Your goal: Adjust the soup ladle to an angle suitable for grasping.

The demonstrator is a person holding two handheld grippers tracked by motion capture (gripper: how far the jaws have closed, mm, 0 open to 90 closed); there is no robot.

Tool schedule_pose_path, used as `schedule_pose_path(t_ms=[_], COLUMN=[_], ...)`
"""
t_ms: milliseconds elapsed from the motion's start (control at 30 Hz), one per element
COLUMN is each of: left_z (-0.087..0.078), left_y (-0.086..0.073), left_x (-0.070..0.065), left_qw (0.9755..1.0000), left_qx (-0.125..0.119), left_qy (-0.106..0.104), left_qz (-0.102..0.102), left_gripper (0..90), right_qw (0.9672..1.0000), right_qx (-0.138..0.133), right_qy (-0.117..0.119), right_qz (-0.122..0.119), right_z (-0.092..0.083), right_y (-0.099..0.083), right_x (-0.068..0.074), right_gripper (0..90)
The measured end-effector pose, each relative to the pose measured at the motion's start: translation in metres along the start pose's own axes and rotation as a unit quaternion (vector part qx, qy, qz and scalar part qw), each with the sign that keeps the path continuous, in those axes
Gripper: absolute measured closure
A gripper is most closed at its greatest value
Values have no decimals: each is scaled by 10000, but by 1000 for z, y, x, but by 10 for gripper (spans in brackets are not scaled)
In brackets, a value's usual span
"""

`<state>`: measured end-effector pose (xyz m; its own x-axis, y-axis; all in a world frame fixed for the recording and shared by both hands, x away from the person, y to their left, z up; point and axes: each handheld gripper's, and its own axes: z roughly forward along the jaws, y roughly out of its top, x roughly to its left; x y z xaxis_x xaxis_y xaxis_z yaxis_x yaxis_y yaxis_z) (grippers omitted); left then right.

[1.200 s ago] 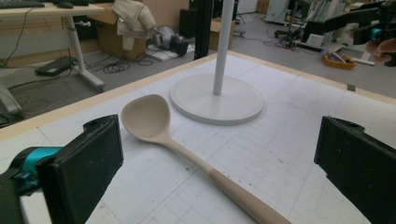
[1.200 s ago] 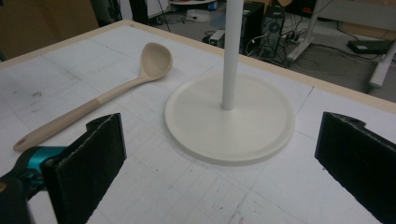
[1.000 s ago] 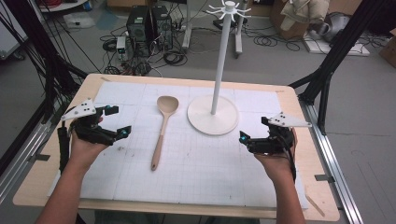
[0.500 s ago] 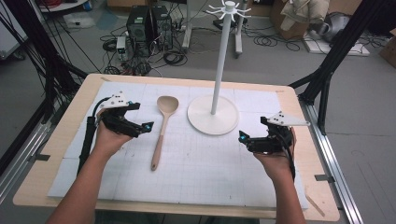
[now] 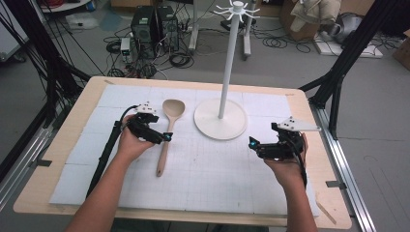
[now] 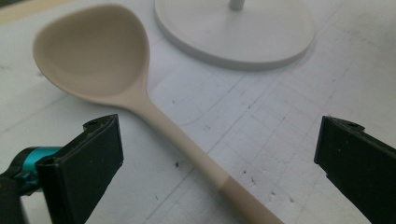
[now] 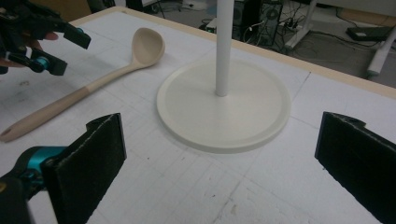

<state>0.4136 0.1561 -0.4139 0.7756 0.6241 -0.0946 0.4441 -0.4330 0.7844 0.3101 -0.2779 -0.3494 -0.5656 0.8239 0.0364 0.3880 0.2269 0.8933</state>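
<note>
A beige wooden spoon (image 5: 163, 155) lies on the white mat, bowl pointing away from me. In the left gripper view its handle (image 6: 187, 154) runs between the two spread jaws, low above the mat. My left gripper (image 5: 162, 134) is open, right at the handle's upper part, with nothing gripped. A white hook stand (image 5: 227, 72) rises from a round base (image 5: 220, 121) just right of the spoon. My right gripper (image 5: 255, 145) hovers open near the table's right side, facing the stand base (image 7: 224, 107). The right gripper view also shows the spoon (image 7: 102, 81) and the left gripper (image 7: 64, 51).
The gridded white mat (image 5: 208, 183) covers a wooden table with a bare rim (image 5: 333, 208). Black frame posts (image 5: 338, 72) stand at both sides. Computer cases (image 5: 154, 26) and cables sit on the floor behind the table.
My left gripper has moved right and slightly nearer, from the table's left part to the spoon handle. The right gripper, spoon and stand have stayed put.
</note>
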Motion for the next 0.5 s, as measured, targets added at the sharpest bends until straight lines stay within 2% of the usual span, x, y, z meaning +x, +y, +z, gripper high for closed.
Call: schedule_pose_path(t_ms=[100,133,200,233,267,500], left_z=[13,13,23,23,27,31], left_y=[-3,-3,-7,-7,-8,-10], left_x=[-3,-3,-7,-7,-9,-12], left_qw=[9995,9995,9984,9984,9976,9960], left_qx=[278,278,496,496,612,837], left_qy=[135,135,239,239,286,298], left_qz=[-72,-72,-134,-134,-133,-128], left_gripper=[17,17,17,19,29,119], right_qw=[10000,10000,10000,10000,10000,9999], right_qx=[23,20,40,40,60,56], right_qy=[-19,-12,-26,-26,-40,-71], right_qz=[28,16,36,36,42,62], right_z=[0,0,0,0,-1,-3], right_y=[-2,-2,-3,-3,-4,-5], right_x=[-1,-1,-2,-2,-3,-4], right_gripper=[9,8,9,9,9,9])
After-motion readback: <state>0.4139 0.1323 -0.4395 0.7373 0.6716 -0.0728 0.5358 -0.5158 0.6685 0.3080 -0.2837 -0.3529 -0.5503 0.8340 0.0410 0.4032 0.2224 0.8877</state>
